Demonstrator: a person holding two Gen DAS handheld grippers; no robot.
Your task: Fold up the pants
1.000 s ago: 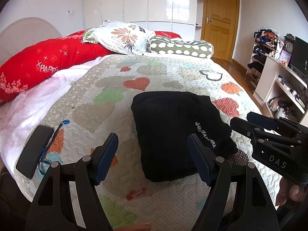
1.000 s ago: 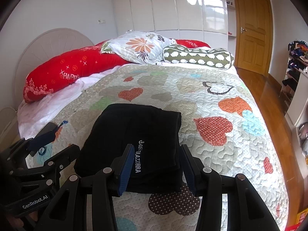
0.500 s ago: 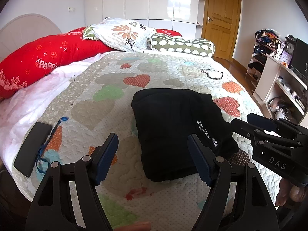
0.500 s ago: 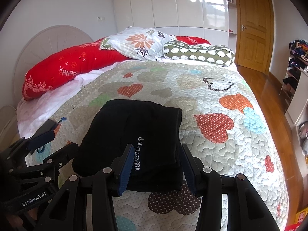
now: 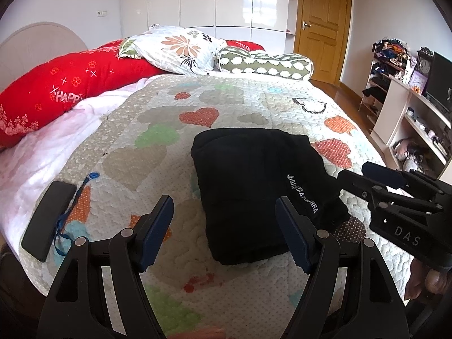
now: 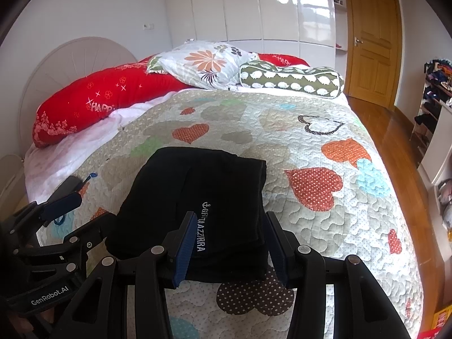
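- Bedroom w/ white glossy wardrobes (image 5: 226, 0) and a wooden door (image 5: 322, 25) at the far wall; we stood at the foot of a bed covered w/ a quilted bedspread (image 5: 254, 104) printed w/ coloured hearts.
- At the head end we saw a long red pillow (image 5: 65, 87), a floral pillow (image 5: 178, 48) lying on it, and a green bolster w/ white spots (image 5: 265, 63) beside that one.
- On the right side of the room were white shelves (image 5: 401, 118) w/ clothes and small things, too small for us to name.
- We saw the black pants (image 5: 262, 186) folded into a compact rectangle, lying flat on the bedspread near the foot edge, approx. in the middle of its width. White lettering ran along the side that faced the right gripper.
- A black flat device (image 5: 48, 220) w/ a blue cord (image 5: 69, 217) lay on the bedspread near the left edge, well apart from the pants.
- We held the left gripper (image 5: 224, 230) w/ its jaws spread wide, nothing between them. It hung above the bedspread, just beside the near-left corner of the pants, not touching the fabric.
- We held the right gripper (image 6: 230, 247) also w/ jaws spread and empty. In the right wrist view the lettered near edge of the pants showed in the gap between its fingers (image 6: 185, 250); if the pads touched the cloth we could not tell.
- Both grippers were near each other; each one appeared at the edge of the other's view.
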